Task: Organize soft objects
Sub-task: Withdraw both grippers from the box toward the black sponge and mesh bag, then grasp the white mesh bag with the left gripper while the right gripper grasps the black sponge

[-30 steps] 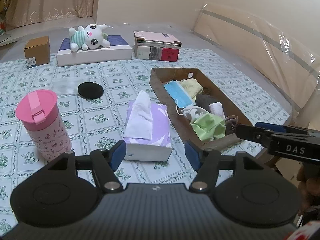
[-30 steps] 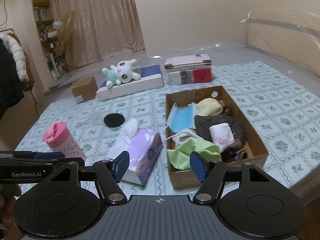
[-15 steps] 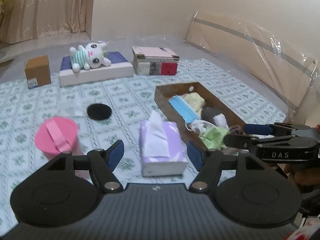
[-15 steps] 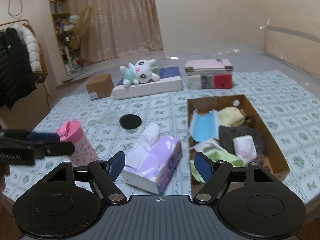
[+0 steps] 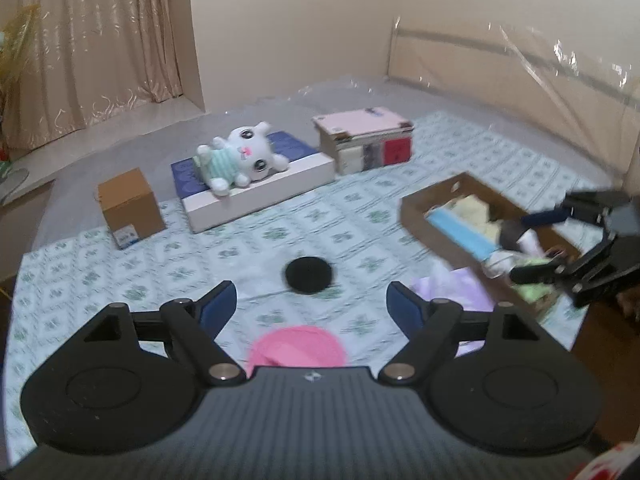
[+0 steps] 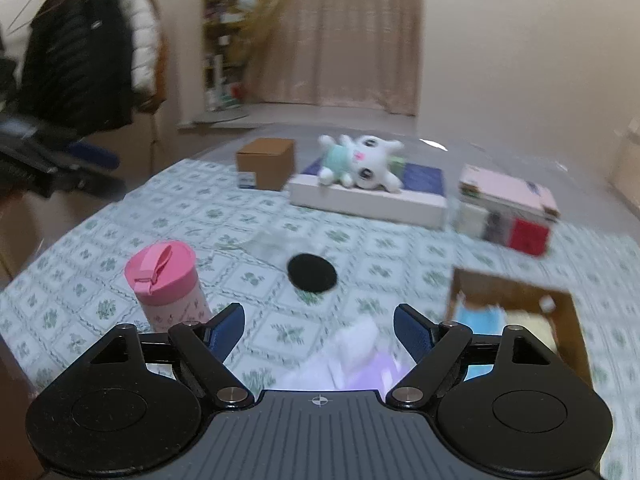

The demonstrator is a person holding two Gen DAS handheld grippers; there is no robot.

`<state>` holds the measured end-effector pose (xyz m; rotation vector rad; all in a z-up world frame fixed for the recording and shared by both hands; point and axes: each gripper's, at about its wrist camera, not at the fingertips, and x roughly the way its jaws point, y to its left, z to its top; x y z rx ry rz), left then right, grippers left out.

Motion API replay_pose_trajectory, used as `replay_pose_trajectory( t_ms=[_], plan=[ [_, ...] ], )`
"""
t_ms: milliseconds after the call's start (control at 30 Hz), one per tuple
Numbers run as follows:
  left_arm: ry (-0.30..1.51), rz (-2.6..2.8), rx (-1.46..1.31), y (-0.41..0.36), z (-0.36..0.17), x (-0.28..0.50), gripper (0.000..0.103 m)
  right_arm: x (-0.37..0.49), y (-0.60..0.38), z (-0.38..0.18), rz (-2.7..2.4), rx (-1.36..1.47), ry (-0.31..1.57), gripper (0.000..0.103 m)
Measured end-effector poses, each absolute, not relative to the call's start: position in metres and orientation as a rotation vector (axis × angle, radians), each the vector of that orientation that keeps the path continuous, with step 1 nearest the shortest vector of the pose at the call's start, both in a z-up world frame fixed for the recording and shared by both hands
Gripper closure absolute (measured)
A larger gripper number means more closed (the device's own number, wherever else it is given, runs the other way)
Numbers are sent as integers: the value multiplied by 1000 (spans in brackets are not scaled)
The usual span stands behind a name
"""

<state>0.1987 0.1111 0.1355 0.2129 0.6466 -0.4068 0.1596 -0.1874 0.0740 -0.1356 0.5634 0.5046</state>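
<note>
A white plush rabbit (image 5: 240, 158) (image 6: 360, 160) lies on a flat white and blue box (image 5: 256, 188) at the back of the table. A brown cardboard box (image 5: 424, 210) (image 6: 516, 296) at the right holds a blue face mask (image 5: 460, 232), yellow, green and dark cloths. A black round pad (image 5: 308, 275) (image 6: 312, 272) lies in the middle. My left gripper (image 5: 312, 308) is open and empty, above the pink cup lid. My right gripper (image 6: 319, 330) is open and empty, above the tissue pack; it also shows in the left wrist view (image 5: 536, 246) over the cardboard box.
A pink lidded cup (image 6: 166, 284) (image 5: 296, 346) stands front left. A purple tissue pack (image 6: 360, 364) (image 5: 456, 288) lies beside the cardboard box. A small brown carton (image 5: 130, 206) and a stack of books (image 5: 364, 140) stand at the back. A green-patterned cloth (image 5: 200, 248) covers the table.
Both grippers have lifted and tilted up and back from the table front. The views now swing leftward toward the plush rabbit. Both stay open and empty.
</note>
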Motion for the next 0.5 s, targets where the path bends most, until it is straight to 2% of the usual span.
replay_pose_trajectory(
  t_ms=[233, 500],
  plan=[
    [694, -444, 396, 153, 115, 276, 22, 225, -151, 62, 672, -278, 584, 19],
    [742, -525, 592, 168, 66, 347, 22, 314, -115, 26, 769, -416, 703, 15]
  ],
)
